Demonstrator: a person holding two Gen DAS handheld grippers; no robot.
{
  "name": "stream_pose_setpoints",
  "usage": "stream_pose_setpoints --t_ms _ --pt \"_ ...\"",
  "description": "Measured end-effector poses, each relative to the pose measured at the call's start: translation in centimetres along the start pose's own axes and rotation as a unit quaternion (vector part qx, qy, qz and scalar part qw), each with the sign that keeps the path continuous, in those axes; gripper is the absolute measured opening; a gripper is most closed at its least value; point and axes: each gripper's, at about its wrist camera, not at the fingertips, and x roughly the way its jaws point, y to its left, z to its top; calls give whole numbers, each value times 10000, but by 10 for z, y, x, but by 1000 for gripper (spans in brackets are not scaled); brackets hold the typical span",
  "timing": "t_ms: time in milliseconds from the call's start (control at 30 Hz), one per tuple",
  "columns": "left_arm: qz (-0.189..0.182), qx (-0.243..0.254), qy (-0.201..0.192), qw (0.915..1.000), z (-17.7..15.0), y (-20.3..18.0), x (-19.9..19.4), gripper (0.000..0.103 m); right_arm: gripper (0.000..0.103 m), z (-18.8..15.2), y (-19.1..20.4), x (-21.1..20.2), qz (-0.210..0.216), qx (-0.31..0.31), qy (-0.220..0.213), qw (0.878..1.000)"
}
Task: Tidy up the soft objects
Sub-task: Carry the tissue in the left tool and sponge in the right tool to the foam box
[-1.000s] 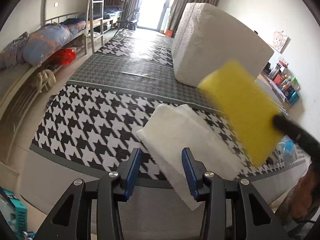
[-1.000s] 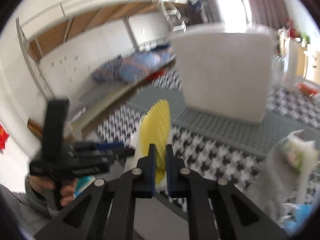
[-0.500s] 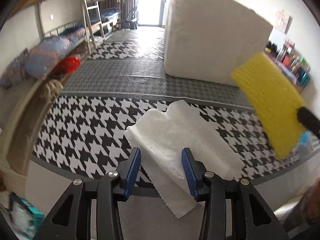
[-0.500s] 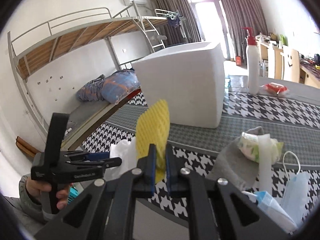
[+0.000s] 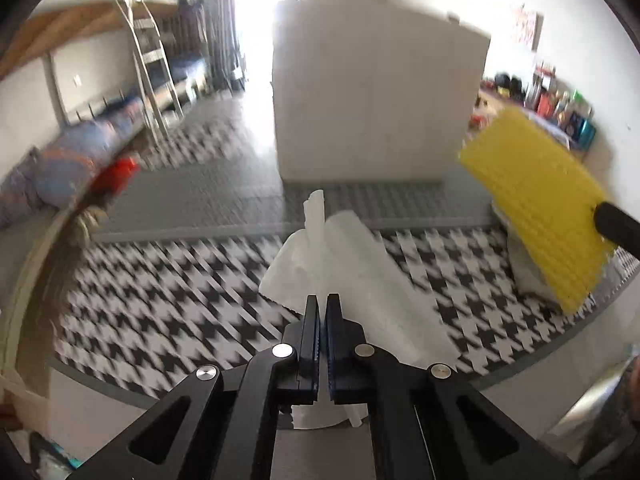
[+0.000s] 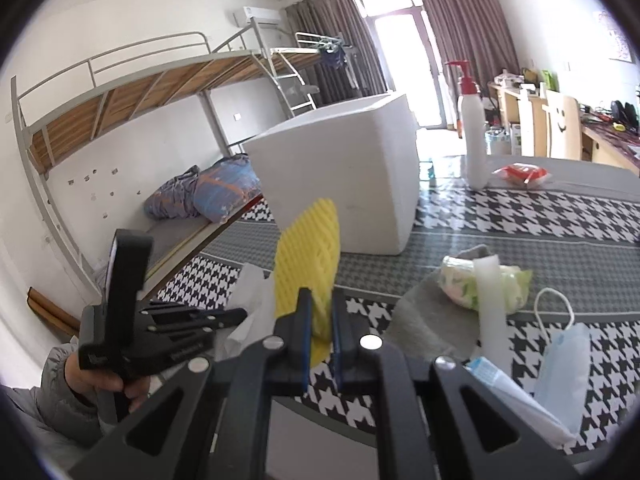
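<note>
A crumpled white tissue (image 5: 360, 264) lies on the houndstooth tablecloth (image 5: 160, 292), one fold pulled up between the pads of my left gripper (image 5: 323, 300), whose jaws are closing and now pinch it. From the right wrist the left gripper (image 6: 236, 314) shows low at the left with the tissue (image 6: 250, 292) bunched at its tips. My right gripper (image 6: 320, 300) is shut on a ribbed yellow foam sheet (image 6: 308, 256), held upright above the table. In the left wrist view the same yellow sheet (image 5: 536, 208) hangs at the right.
A big white foam box (image 6: 344, 188) stands mid-table behind both grippers. Right of them lie a grey cloth (image 6: 432, 316), a floral packet (image 6: 464, 284), a white strip (image 6: 490, 300) and a blue face mask (image 6: 564, 356). Farther back are a pump bottle (image 6: 474, 140) and a red packet (image 6: 520, 174).
The left jaws went from wide apart over the flat tissue to pinched together on it, gathering it up. Both hands shifted sideways; the yellow sheet stayed gripped.
</note>
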Motion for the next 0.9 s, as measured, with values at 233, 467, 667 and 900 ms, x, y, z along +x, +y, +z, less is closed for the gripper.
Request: stream_pose_setpoints --t_ms 233,467,667,900 --pt "-295 -40 -562 9980 12 5 -27 3 11 8 3 -8 -288 -135 -195 9993" --pt "-462 122 -984 9940 24 5 -54 3 11 16 7 -17 -544 -296 -386 9973" --pt "-571 206 -1343 9891 36 0 -76 3 11 25 7 -26 -634 -280 -581 9959" --pt "-682 352 -1552 9849 48 -12 -86 3 11 34 6 -35 -753 -343 -830 9931"
